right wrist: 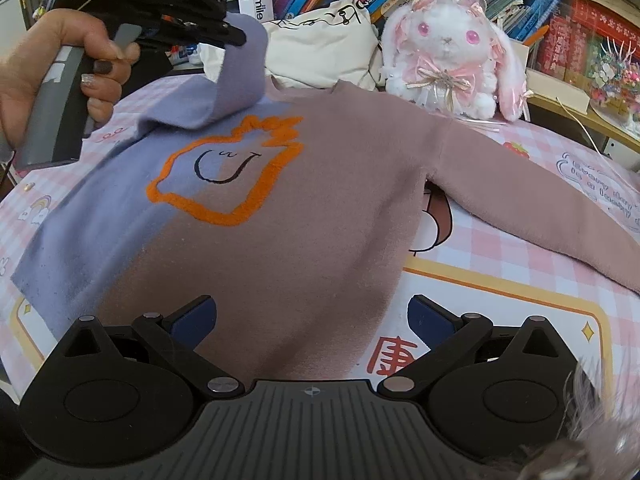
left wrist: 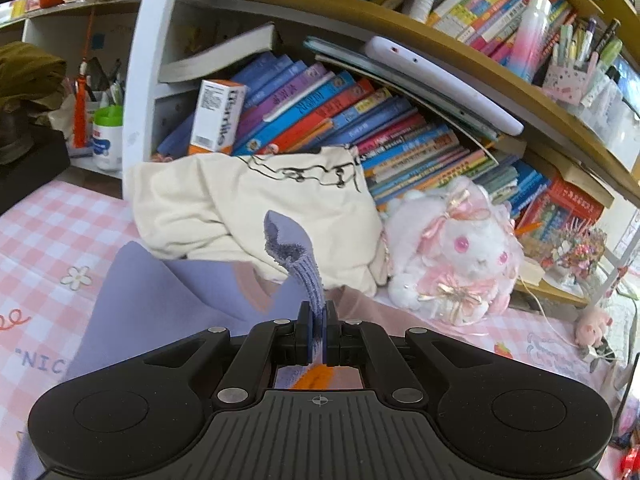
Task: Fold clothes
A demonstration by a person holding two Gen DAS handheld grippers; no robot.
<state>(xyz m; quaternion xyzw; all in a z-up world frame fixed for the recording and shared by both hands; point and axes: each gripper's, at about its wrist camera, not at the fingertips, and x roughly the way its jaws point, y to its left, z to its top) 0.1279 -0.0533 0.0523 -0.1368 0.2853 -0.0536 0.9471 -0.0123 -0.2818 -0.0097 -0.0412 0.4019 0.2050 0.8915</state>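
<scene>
A purple-and-mauve sweater [right wrist: 304,216] with an orange outline figure lies face up on the pink checked mat [right wrist: 520,264]. Its mauve right sleeve [right wrist: 540,208] stretches out flat to the right. My left gripper [left wrist: 318,320] is shut on the ribbed cuff of the purple left sleeve [left wrist: 304,268] and holds it lifted over the sweater's body; in the right wrist view it [right wrist: 236,36] shows at top left with the sleeve [right wrist: 240,76] hanging from it. My right gripper [right wrist: 312,316] is open and empty, just above the sweater's lower hem.
A cream tote bag [left wrist: 248,204] and a white plush rabbit [right wrist: 448,44] sit at the mat's far edge, against a bookshelf full of books [left wrist: 360,120]. A small pink toy [left wrist: 592,324] and cables lie at the right.
</scene>
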